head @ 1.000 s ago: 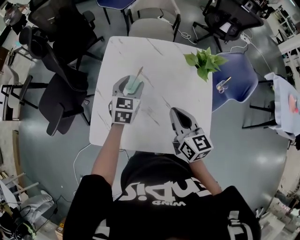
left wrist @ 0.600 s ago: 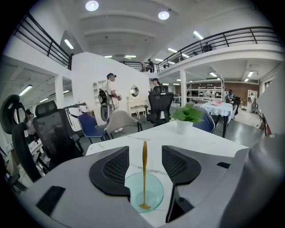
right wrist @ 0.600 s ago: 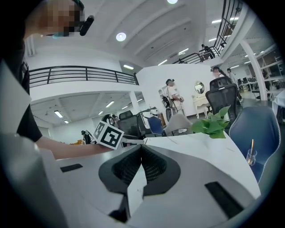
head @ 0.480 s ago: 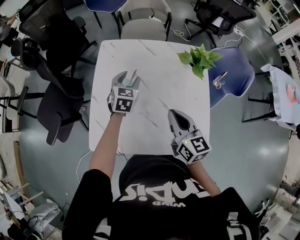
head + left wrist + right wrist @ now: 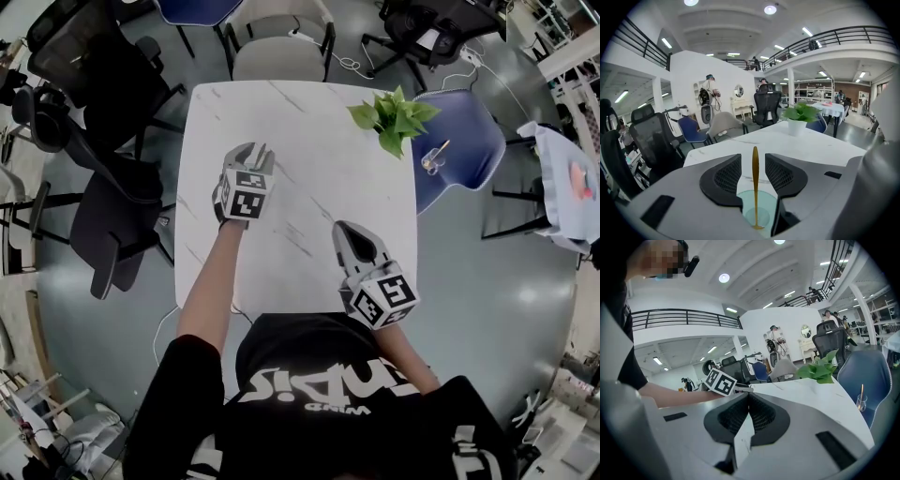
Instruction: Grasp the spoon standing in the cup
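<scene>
A slim brown spoon (image 5: 755, 174) stands upright in a pale green cup (image 5: 761, 208) on the white marbled table (image 5: 319, 169). My left gripper (image 5: 753, 158) straddles the spoon's handle; its jaws are closing, with a narrow gap still showing on each side of the handle. In the head view the left gripper (image 5: 252, 155) hangs over the cup and hides it. My right gripper (image 5: 346, 230) rests near the table's front right, shut and empty, its jaws meeting at the tip (image 5: 748, 395).
A potted green plant (image 5: 389, 117) stands at the table's far right corner. A blue chair (image 5: 469, 141) to the right holds a small glass (image 5: 429, 161). Black office chairs (image 5: 103, 216) stand left of the table, more chairs behind it.
The left gripper has come down over the cup, which showed between its jaws a second ago. Its jaws now stand closer around the spoon. The right gripper has stayed put.
</scene>
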